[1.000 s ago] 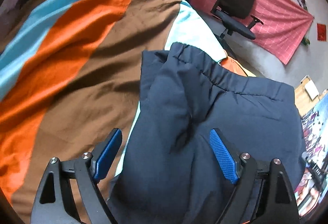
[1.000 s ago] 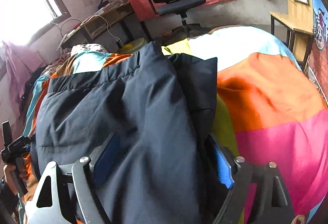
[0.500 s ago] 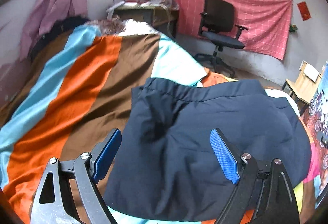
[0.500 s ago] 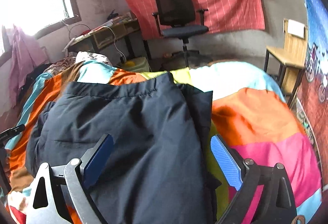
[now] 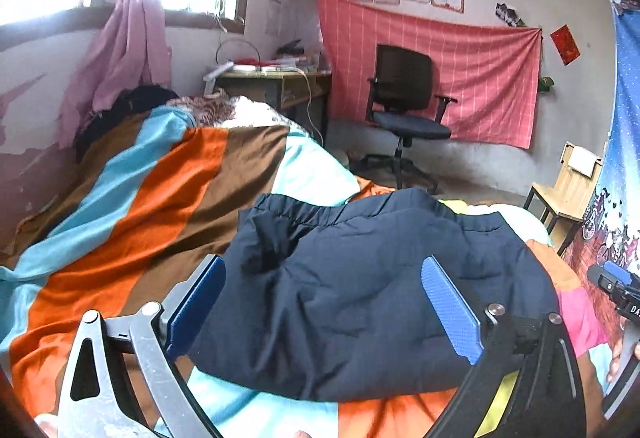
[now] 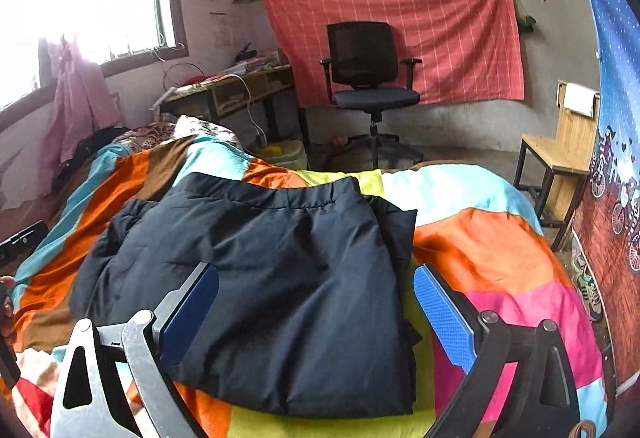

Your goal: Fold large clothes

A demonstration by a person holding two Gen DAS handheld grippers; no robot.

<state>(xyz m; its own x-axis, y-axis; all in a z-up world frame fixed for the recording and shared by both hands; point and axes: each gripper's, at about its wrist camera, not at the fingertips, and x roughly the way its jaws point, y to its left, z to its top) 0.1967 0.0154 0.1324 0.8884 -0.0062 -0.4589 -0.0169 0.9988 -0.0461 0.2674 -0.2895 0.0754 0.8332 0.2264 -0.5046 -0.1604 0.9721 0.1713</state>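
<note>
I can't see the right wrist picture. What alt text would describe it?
A folded dark navy garment lies on a bed with a colourful striped bedspread, seen between the blue pads of the right tool, whose jaws are opening with nothing gripped. Behind stand a black office chair and a red cloth on the wall.

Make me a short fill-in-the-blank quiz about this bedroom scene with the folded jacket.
1. The navy jacket lies folded on the ____.
2. The black office chair stands before a hanging ____ cloth.
3. The wooden chair stands at the ____ edge of the right wrist view.
4. Neither tool grips the jacket; both stand ____.

Missing words: bed; red; right; open
</note>
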